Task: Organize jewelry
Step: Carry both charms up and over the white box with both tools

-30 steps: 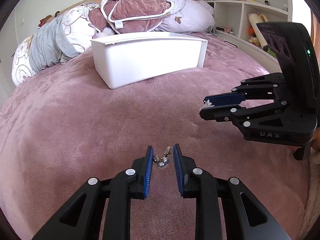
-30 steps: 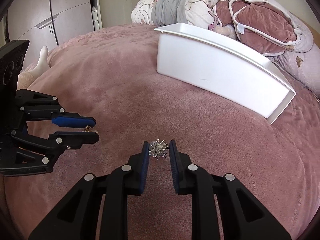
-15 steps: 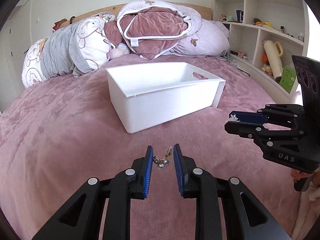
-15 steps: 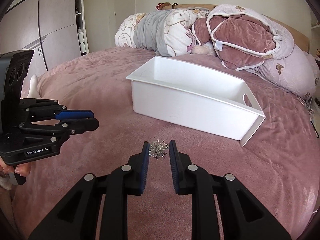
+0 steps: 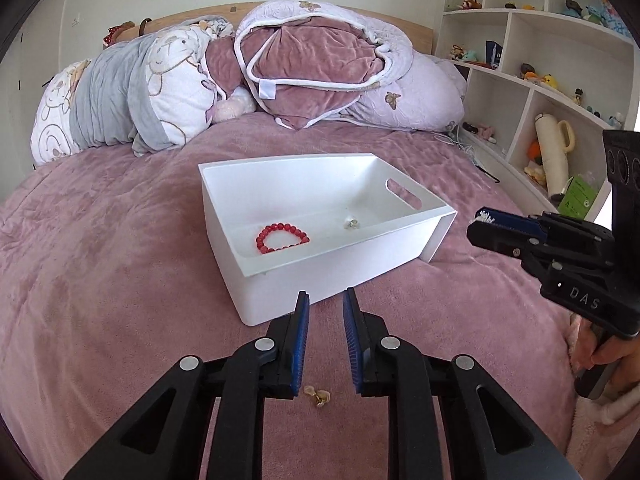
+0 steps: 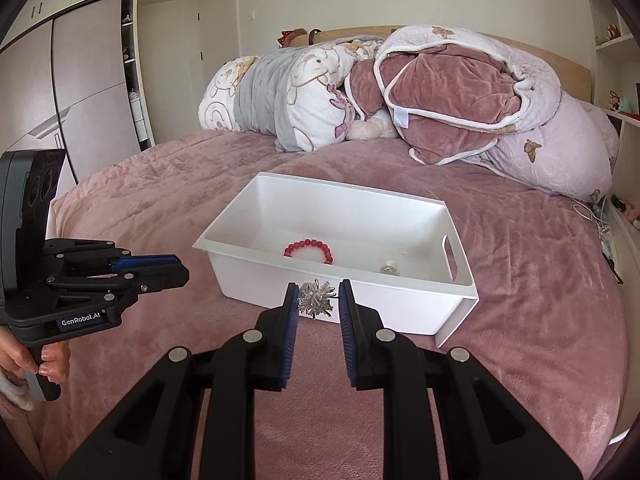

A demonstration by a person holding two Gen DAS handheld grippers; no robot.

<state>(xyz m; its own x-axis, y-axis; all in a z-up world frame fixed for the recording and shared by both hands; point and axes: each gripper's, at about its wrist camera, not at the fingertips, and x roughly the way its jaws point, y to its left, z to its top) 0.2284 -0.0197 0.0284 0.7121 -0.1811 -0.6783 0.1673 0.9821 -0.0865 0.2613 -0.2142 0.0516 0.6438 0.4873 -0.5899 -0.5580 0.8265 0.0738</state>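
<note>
My left gripper [image 5: 326, 304] hovers just short of the white bin [image 5: 340, 268]. Its jaws are opening and nothing is between them. A small gold earring [image 5: 316, 394] lies on the pink blanket below the fingers. My right gripper [image 6: 318, 296] is shut on a spiky silver brooch [image 6: 316, 302], held in front of the bin's [image 6: 256, 284] near wall. Inside the bin lie a red bead bracelet [image 5: 280, 226] [image 6: 308, 243] and a small silver piece [image 5: 352, 223] [image 6: 389, 268]. Each gripper shows in the other's view: the right gripper [image 5: 478, 224] at the right, the left gripper [image 6: 182, 268] at the left.
Pillows and a rolled quilt [image 5: 320, 64] are piled at the head of the bed beyond the bin. White shelves [image 5: 540, 80] with toys line the right wall, and a wardrobe [image 6: 80, 80] stands at the left. A hand [image 6: 48, 360] grips the left gripper's handle.
Both grippers have risen and moved toward the bin, whose inside now shows. The gold earring has left the left gripper's widened jaws and lies on the blanket. The right gripper still holds the brooch.
</note>
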